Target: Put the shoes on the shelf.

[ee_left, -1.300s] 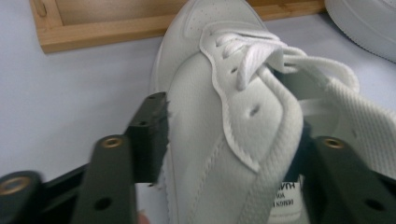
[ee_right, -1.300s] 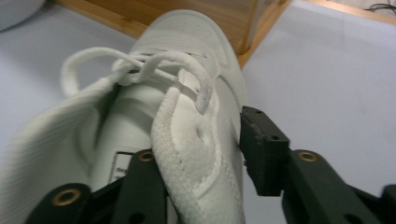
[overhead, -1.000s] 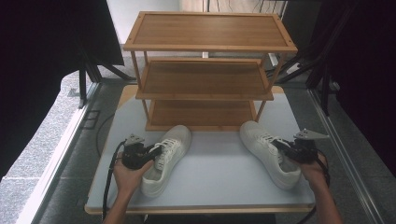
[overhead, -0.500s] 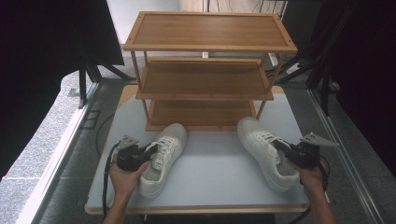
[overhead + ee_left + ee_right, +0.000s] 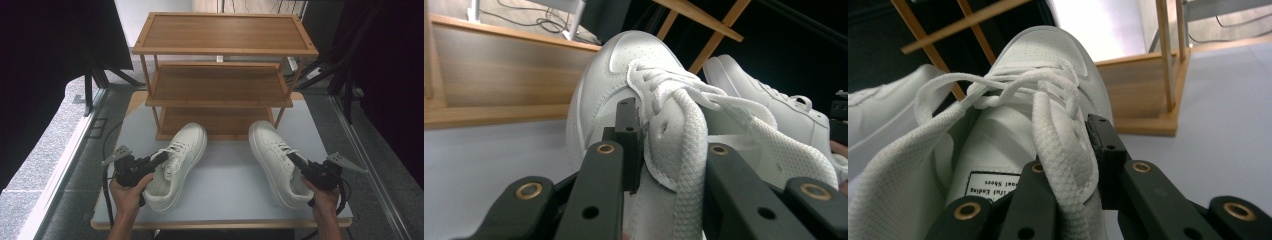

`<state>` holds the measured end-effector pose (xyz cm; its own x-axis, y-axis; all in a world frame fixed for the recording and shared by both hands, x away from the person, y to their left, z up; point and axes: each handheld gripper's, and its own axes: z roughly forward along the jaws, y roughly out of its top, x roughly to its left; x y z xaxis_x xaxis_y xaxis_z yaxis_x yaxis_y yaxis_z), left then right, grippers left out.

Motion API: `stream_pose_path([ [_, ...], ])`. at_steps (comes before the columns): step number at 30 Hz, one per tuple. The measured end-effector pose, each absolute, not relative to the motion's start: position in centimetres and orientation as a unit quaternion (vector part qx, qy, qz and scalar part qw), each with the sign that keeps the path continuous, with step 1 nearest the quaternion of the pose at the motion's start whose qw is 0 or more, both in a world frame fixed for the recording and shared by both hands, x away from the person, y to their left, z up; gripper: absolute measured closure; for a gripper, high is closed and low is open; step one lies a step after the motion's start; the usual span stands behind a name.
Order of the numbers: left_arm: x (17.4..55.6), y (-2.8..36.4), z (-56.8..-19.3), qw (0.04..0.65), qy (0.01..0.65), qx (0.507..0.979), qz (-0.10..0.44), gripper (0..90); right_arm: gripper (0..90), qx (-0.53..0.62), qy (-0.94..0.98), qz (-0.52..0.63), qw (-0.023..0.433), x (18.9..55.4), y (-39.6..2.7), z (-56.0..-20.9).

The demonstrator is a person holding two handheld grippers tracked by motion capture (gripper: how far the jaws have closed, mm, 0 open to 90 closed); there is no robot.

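Shoes both gripped: left gripper pinches the left shoe lower left, right gripper pinches the right shoe lower right, each by its side wall. Next I'd guess lifting them onto the rack, toes first, keeping level.

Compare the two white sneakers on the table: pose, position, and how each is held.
The left sneaker angles its toe up and to the right; the right sneaker angles its toe up and to the left. The left sneaker's toe sits before the middle of the wooden rack's bottom shelf; the right sneaker's sits by the rack's right leg. Both are white lace-ups, each clamped at the laced side of its upper: the left gripper and the right gripper.
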<state>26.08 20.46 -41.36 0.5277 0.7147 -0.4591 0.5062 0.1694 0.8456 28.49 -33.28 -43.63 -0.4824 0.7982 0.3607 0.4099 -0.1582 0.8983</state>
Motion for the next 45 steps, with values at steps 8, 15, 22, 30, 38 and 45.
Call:
stream_pose_path([
  [8,25.2,20.0,-40.6,0.634,0.468,0.613,0.057,77.8,81.3,0.462,0.604,0.634,0.14,27.5,-32.2,-42.9],
  [15,24.8,19.9,-40.1,0.645,0.465,0.603,0.057,77.6,81.4,0.448,0.585,0.663,0.13,27.0,-31.6,-41.8],
  [22,24.5,19.5,-39.4,0.652,0.462,0.597,0.071,77.5,81.3,0.444,0.57,0.68,0.126,27.0,-31.2,-41.2],
  [30,25.1,18.5,-38.2,0.667,0.45,0.591,0.063,77.5,81.1,0.438,0.562,0.692,0.117,27.0,-30.7,-40.3],
  [38,26.4,17.7,-36.1,0.696,0.436,0.568,0.058,77.6,81.1,0.428,0.539,0.716,0.116,27.6,-30.1,-38.3],
  [45,27.8,16.3,-33.8,0.7,0.425,0.571,0.059,77.6,81.1,0.433,0.516,0.73,0.113,28.7,-30.0,-36.9],
])
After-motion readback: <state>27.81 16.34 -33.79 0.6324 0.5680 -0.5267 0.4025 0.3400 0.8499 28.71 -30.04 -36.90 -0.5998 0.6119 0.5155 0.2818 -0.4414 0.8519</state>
